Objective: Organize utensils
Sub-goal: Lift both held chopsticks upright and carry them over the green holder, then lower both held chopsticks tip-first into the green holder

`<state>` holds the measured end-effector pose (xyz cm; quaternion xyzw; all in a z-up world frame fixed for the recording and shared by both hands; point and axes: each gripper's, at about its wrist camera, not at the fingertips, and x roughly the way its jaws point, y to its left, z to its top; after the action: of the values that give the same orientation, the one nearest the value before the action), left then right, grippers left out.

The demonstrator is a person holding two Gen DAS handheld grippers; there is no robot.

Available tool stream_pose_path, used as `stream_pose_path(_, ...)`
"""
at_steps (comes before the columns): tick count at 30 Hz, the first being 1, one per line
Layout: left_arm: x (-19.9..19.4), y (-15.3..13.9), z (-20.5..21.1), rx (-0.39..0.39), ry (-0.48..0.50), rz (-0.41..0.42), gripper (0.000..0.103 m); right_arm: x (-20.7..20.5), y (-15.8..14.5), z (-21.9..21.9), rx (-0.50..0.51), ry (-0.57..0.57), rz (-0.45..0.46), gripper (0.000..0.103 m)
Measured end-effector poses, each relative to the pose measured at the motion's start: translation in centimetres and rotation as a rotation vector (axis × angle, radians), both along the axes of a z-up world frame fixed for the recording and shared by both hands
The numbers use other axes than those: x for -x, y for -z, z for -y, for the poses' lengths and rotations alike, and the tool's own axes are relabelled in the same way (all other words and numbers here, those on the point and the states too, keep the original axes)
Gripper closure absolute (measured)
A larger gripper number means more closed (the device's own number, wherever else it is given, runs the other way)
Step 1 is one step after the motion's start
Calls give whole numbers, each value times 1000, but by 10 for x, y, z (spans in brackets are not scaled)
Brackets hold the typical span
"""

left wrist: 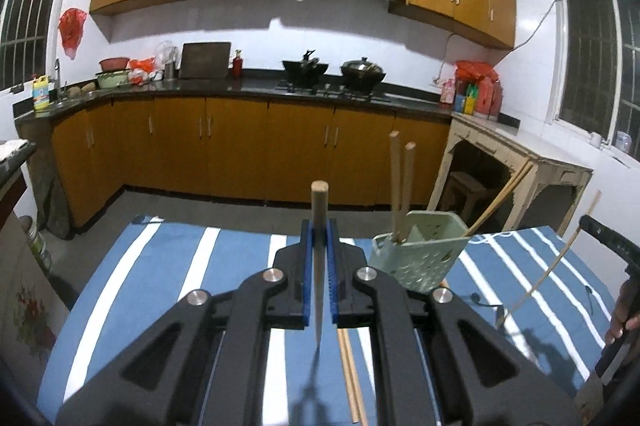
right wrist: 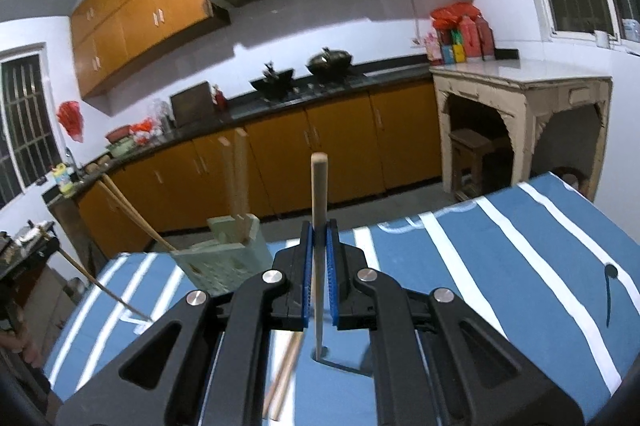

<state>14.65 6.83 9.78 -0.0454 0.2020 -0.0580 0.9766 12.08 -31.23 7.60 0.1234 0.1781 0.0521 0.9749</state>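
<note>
My left gripper [left wrist: 319,238] has its blue fingers [left wrist: 306,258] pinching one thin, pale wooden chopstick [left wrist: 319,210], upright at frame centre. My right gripper [right wrist: 319,238] pinches another chopstick [right wrist: 319,194] the same way. Both look light, stiff and smooth, so I judge a mid-shaft hold steadiest. Beyond, the pale green perforated plastic utensil holder [left wrist: 416,254] stands on the blue-and-white striped bench [left wrist: 180,266].

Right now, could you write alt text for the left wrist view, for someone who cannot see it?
The left gripper is shut on one upright chopstick above a blue striped tablecloth. Right of it, a green holder contains more chopsticks, and two lie loose on the cloth.
</note>
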Motion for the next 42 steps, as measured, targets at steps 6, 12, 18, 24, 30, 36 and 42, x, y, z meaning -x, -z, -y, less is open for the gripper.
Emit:
stream_pose_path(6, 8, -26, 14, 25, 72, 47, 95, 4, -38, -18, -18, -87, 89, 96)
stream_pose_path(12, 7, -63, 39, 52, 119, 142, 95, -3, -73, -39, -22, -116, 212, 95)
stream_pose_path(18, -12, -92, 70, 59, 113, 242, 95, -22, -92, -59, -15, -84, 336, 96)
stream_pose_path(24, -48, -90, 96, 39, 94, 269, 95, -58, -77, -69, -11, -45, 346, 96)
stream_pose_path(30, -84, -60, 102, 36, 76, 206, 95, -81, -46, -79, 1, -51, 258, 96)
stream_pose_path(36, -106, -36, 96, 66, 72, 147, 95, -89, -25, -85, 6, -61, 196, 96)
stream_pose_path(42, -111, -31, 94, 72, 75, 137, 95, -91, -19, -82, -5, -64, 167, 95)
